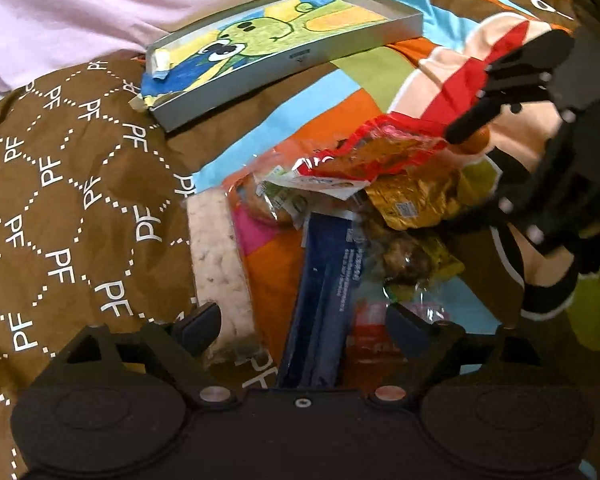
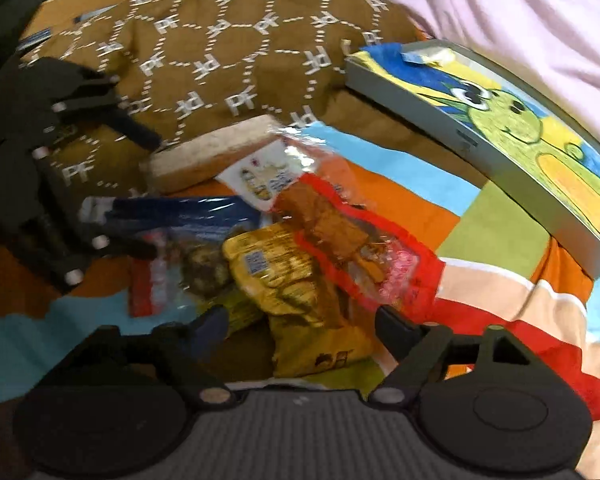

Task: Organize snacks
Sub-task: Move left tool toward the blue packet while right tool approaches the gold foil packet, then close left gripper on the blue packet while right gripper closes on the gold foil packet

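Your left tongs (image 1: 300,320) gape over the dark blue snack packet (image 1: 324,292) and your right tongs (image 2: 300,324) over the crinkled gold packet (image 2: 288,276), gripping nothing, on the patchwork bedspread (image 1: 352,76).

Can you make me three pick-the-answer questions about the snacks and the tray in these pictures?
1. Where is the rice cracker bar?
A. in the tray
B. on the bedspread at the edge of the snack pile
C. held in a gripper

2. What colour is the long flat packet in front of the left gripper?
A. dark blue
B. pink
C. white

3. How is the silver tray right now?
A. full of snacks
B. upside down
C. holding no snacks, only a cartoon picture

Answers: 1 B, it lies beside the pile on the brown patterned cover. 2 A, the wrapper is navy. 3 C, the tray's picture shows uncovered and every snack lies outside it.
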